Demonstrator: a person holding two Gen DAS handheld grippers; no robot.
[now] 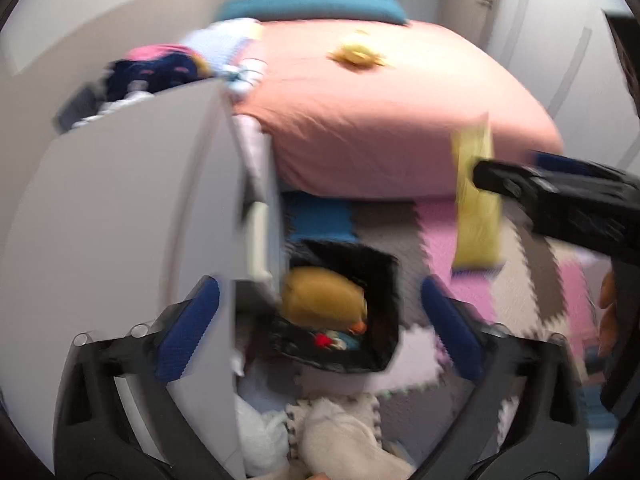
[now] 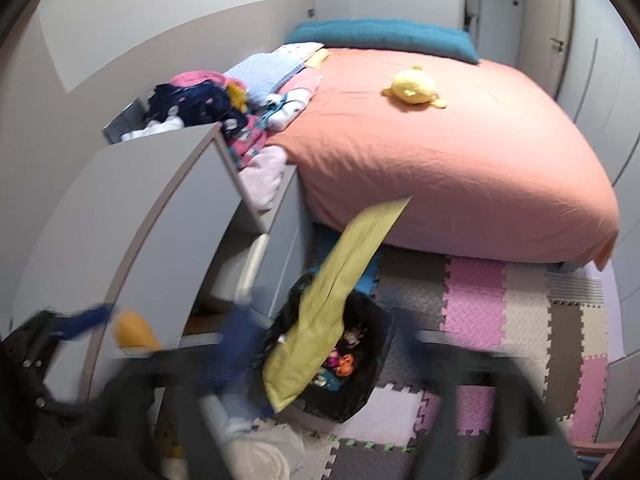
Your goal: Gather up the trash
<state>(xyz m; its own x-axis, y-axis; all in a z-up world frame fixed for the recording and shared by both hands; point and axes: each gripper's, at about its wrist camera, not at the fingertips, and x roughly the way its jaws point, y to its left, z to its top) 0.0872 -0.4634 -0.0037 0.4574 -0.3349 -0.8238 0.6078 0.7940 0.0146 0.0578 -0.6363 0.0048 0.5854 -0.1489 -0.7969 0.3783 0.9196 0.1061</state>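
Bin (image 1: 352,320) sitting lower centre in left-wrist view, a black tub on the foam mat (image 1: 532,280), beside the grey cabinet (image 1: 120,208). Already holding stuff: an ochre lump (image 1: 324,296) plus small colourful bits underneath. In right-wrist view the ochre lump is showing at lower left, outside the bin outline, so can't tell if it's resting in the bin yet or dropping toward it.

Wrapper (image 2: 340,276), long yellow-green strip, hanging over the bin in right-wrist view, lower end overlapping the bin rim (image 2: 372,380), upper end slanting toward the bed (image 2: 460,168). Looks airborne or sliding in; not settled.

L gripper (image 1: 320,328): jaws standing wide, blue pads (image 1: 188,328) well apart, nothing clamped btwn them. Pointing steeply down at the bin.

R gripper (image 2: 332,364): heavily blurred; fingers reading as spread far apart at bottom of frame, wrapper passing btwn them but not pinched. In left-wrist view it is entering from right edge, tip just at the wrapper.

Progress, est.: two pieces appear to be going into the bin right now, so this drop-off is nearly done. Left to do, as far as visible: confirm both land inside. Clothes heap (image 2: 208,108) upper left and plush (image 2: 412,88) on bed prob. not trash. No other obvious litter on mat, though blur is limiting the check.
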